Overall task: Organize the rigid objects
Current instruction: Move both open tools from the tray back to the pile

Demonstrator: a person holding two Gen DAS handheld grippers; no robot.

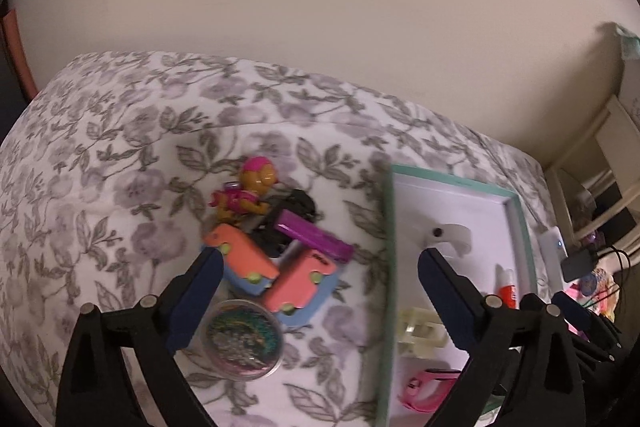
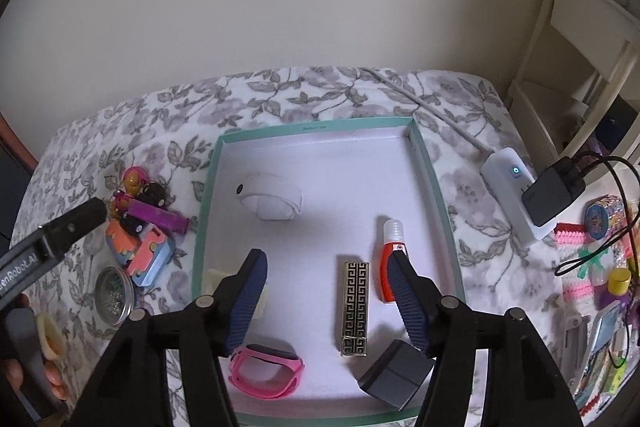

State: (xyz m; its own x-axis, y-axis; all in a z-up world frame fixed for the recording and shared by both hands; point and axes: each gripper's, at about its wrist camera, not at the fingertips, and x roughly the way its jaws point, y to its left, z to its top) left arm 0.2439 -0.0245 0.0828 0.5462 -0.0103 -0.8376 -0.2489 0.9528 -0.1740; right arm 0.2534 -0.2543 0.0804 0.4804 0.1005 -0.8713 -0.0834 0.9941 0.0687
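- Left hand-held gripper: jaws spread wide, nothing between them; it hovers over the toy pile on the floral bedspread, left of the tray.
- Right hand-held gripper: jaws wide, empty, poised over the teal-rimmed tray.
- Tray contents, right wrist view: white rounded device toward the back left, red-and-white glue tube beside the right finger, gold patterned bar at centre, pink wristband at the near left, dark grey box at the near right, pale yellow clip partly hidden behind the left finger.
- Loose pile on the bedspread, outside the tray: pink-helmet figurine, purple bar, two orange-and-blue blocks, a black toy under the bar, and a round glitter tin nearest the camera.
- Judgement: mid-task. Several items sit in the tray; the pile is not yet moved. Step in hand appears to be the left gripper choosing its next pick.
- Next move calls for: centring the jaws on a single piece, the blocks or tin being closest, closing, then carrying it right over the rim.
- Risk: pile items touch and overlap, so a grasp could drag a neighbour; soft bedding may let pieces tip.
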